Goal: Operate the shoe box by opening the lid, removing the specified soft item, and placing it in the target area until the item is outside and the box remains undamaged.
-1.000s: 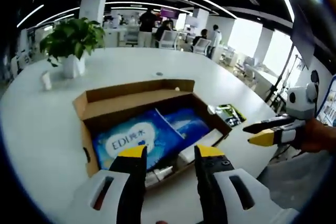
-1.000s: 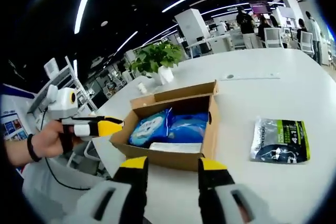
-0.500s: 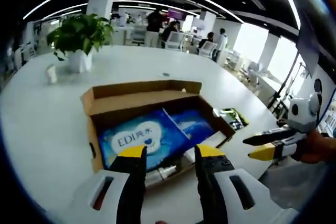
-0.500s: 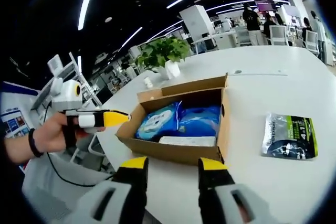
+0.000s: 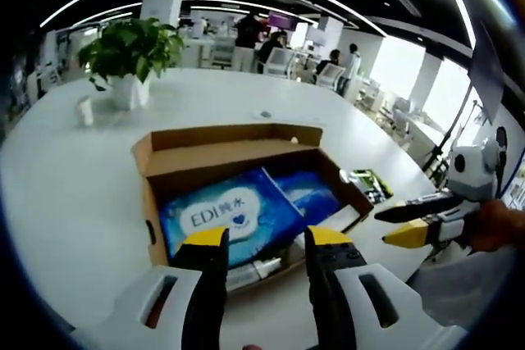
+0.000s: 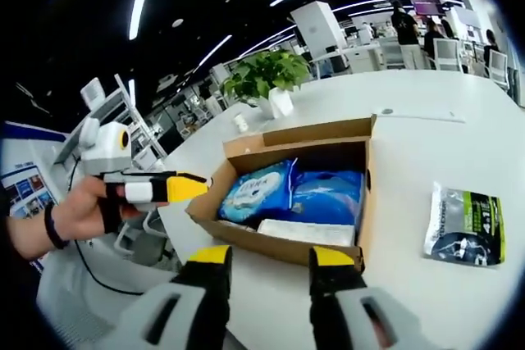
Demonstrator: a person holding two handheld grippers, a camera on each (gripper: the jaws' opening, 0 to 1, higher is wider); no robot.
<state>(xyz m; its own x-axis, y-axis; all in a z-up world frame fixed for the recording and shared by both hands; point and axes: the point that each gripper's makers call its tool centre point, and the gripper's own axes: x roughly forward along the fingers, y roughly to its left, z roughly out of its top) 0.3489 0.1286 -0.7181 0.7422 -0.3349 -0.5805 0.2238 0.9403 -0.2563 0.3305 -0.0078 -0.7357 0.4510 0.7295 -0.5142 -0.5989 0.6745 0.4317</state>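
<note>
Hovering both grippers, jaws apart, over your open shoe box (image 5: 238,202) | risk: snagging cardboard wall while grabbing blue wipes pack (image 5: 225,219).

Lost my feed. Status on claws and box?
Left claw and right claw open, empty. Shoe box open, blue soft packs inside. Nothing blocking.

Both views face box (image 5: 238,194), opp. sides.
</note>
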